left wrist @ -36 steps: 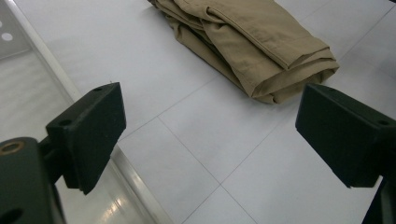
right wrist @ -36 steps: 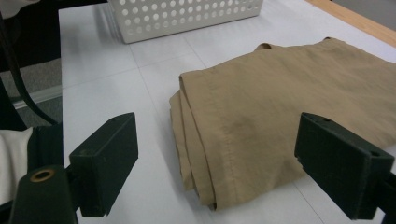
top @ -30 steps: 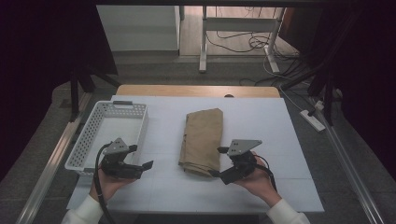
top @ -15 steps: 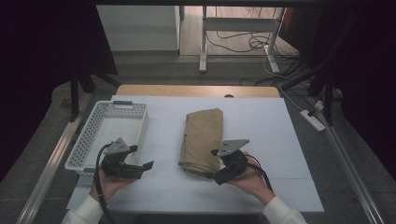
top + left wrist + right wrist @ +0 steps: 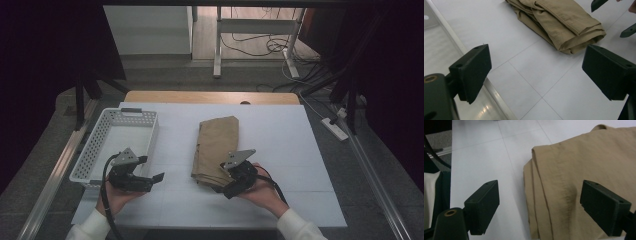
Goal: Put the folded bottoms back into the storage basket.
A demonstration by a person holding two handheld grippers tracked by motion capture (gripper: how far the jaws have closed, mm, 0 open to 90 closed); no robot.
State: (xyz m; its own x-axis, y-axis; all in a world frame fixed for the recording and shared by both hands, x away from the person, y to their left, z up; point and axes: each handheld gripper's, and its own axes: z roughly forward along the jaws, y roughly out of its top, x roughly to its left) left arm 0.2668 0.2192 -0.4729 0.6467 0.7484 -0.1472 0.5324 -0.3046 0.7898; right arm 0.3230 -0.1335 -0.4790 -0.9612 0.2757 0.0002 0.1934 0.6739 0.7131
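A folded tan cloth (image 5: 216, 148) lies lengthwise in the middle of the white table (image 5: 295, 150). My right gripper (image 5: 226, 189) is open at the cloth's near end, its jaws spread over the folded edge (image 5: 549, 202). My left gripper (image 5: 156, 179) is open too, low over the table to the left of the cloth, beside the basket's near corner. From the left gripper view the cloth's near end (image 5: 566, 27) lies ahead, with the right gripper's jaw tips (image 5: 614, 17) beyond it. Nothing sits between the left jaws.
A white perforated basket (image 5: 100, 145) stands at the table's left side, nothing in it. A wooden tabletop edge (image 5: 210, 97) runs behind the white surface. Metal rails (image 5: 375, 170) flank both sides, and cables (image 5: 250, 47) lie on the floor beyond.
My right gripper has moved left and forward onto the near end of the cloth. The left gripper has stayed in place.
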